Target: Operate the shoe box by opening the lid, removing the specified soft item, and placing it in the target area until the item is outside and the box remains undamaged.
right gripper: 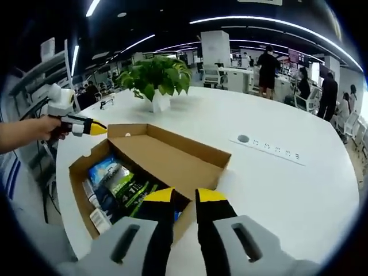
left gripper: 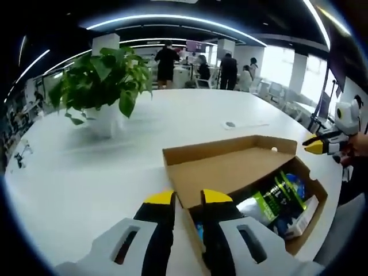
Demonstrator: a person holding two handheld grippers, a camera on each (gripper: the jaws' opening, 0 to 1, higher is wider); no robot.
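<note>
Centrally, a shoe box (left gripper: 247, 172) stood open on the white table (left gripper: 86, 172), lid (left gripper: 230, 164) raised, packaged items (left gripper: 282, 198) inside.

- Potted plant (left gripper: 106, 80): beyond the box, well apart from it.
- Left gripper (left gripper: 188, 198): at the box's near wall, jaws slightly parted, nothing visibly held.
- Right gripper (right gripper: 178, 196): at the box's opposite wall, jaws likewise slightly parted, empty.
- Power strip (right gripper: 270, 148): on the table, well apart from the box.
</note>
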